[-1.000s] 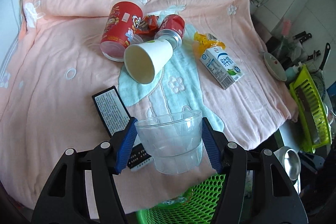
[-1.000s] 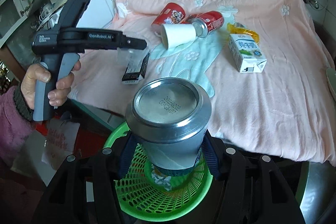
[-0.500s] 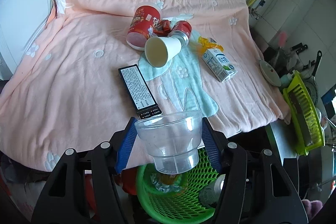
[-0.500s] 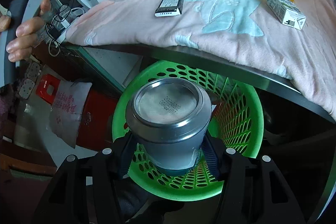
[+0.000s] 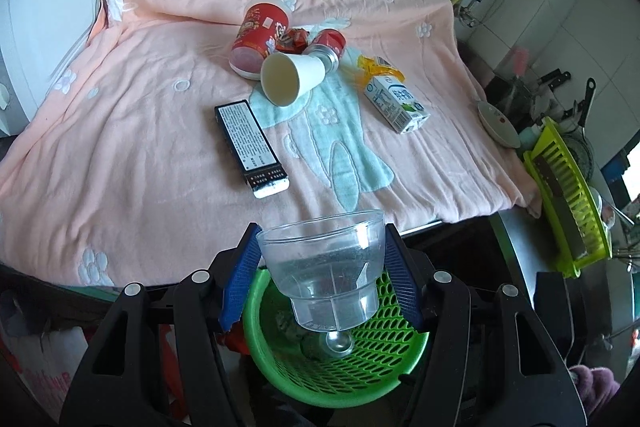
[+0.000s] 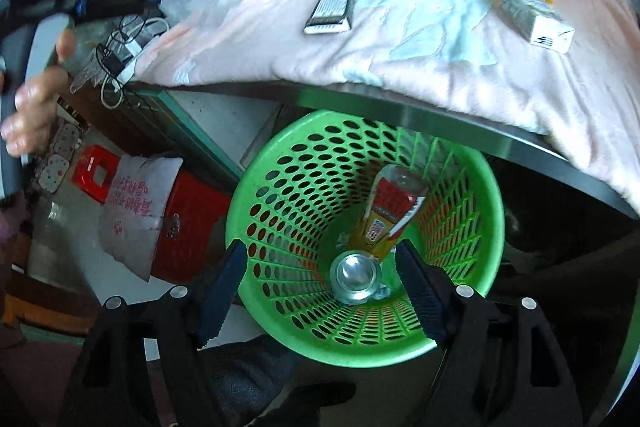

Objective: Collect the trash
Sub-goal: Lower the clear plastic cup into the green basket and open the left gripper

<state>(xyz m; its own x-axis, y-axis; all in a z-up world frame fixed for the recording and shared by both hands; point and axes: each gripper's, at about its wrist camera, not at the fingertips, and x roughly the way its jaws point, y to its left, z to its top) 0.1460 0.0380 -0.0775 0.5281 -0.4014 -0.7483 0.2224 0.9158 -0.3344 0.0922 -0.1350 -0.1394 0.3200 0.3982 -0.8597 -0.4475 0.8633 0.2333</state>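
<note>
Silver can (image 6: 356,277), upright in green basket (image 6: 486,227) — released, undented

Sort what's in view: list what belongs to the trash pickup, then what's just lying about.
Job:
- clear cup in left gripper
- green basket
- silver can, dropped in; right gripper opening, empty
- paper cup
- red tub
- red can
- milk carton
- black box

Lying about:
- dish rack
- pink blanket
</note>
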